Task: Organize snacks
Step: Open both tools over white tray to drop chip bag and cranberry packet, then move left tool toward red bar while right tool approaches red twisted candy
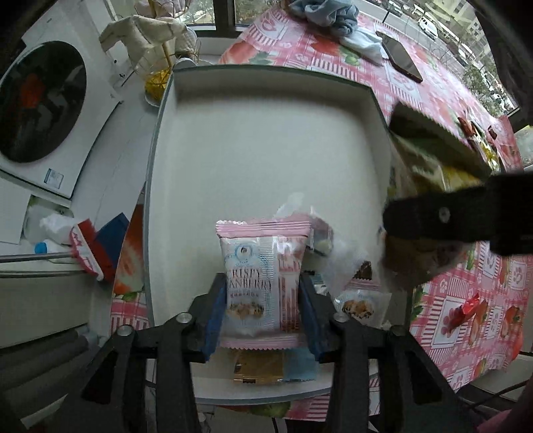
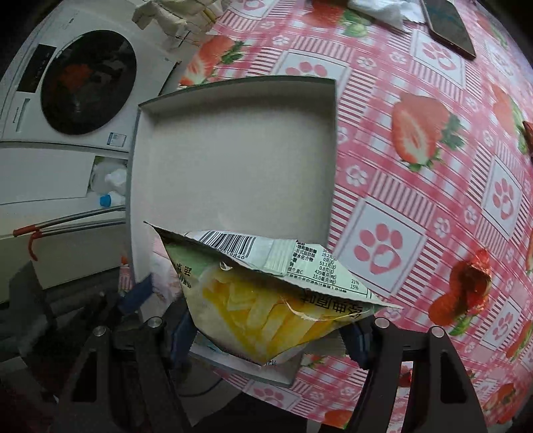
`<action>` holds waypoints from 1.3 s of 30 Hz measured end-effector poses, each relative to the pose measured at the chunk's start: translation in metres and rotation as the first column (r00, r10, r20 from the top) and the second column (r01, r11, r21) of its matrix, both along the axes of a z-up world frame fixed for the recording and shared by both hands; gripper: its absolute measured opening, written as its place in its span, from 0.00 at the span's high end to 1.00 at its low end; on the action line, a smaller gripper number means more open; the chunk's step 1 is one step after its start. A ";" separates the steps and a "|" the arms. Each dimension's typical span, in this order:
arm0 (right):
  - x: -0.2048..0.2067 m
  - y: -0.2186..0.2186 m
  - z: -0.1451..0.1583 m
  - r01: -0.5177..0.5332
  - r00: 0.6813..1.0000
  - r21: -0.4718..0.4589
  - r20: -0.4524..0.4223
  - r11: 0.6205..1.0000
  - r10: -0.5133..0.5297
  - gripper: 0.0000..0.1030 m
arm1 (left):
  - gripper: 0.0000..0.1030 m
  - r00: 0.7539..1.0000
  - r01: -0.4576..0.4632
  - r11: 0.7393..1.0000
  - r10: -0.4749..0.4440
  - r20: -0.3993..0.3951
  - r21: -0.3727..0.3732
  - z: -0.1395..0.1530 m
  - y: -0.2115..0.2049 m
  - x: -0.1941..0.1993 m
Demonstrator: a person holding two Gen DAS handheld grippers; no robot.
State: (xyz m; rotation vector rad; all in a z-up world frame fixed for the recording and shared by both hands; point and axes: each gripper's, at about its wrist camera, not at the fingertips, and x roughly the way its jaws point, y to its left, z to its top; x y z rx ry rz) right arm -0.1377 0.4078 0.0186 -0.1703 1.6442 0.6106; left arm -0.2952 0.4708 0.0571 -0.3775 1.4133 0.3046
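Observation:
A shallow white box (image 1: 266, 71) stands on the strawberry tablecloth (image 2: 416, 200). Several small snack packets lie at its near end. Among them is a pink "Crispy Cranberry" packet (image 1: 263, 279), flat and unsqueezed between the blue pads of my left gripper (image 1: 261, 283), which is open and points straight down. My right gripper (image 2: 266, 329) is shut on a bag of yellow snack strips (image 2: 266, 299), barcode side up. It hangs over the box (image 2: 233, 160) at its near right corner. In the left wrist view that bag (image 1: 426, 166) shows blurred at the right, beside a black right finger (image 1: 433, 219).
A phone (image 2: 449, 26) and crumpled cloths (image 1: 326, 13) lie at the table's far side. Red foil candies (image 2: 471, 276) sit on the cloth right of the box. A white washing machine (image 1: 43, 100) stands left of the table, with bottles and a rail below it.

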 end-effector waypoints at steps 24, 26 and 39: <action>-0.012 -0.208 -0.042 0.388 0.914 -0.154 -0.061 0.909 -0.401 0.01 | 0.21 0.991 0.130 0.991 -0.130 0.006 0.002 0.012 -0.048 0.002; -0.019 -0.244 -0.051 0.465 0.873 -0.187 -0.069 0.865 -0.484 0.01 | 0.21 0.986 0.167 0.986 -0.167 0.009 0.005 0.014 -0.057 0.006; -0.068 -0.371 -0.104 0.541 0.813 -0.309 -0.047 0.782 -0.580 0.01 | 0.21 0.891 0.454 0.891 -0.452 -0.048 0.035 0.023 -0.136 0.031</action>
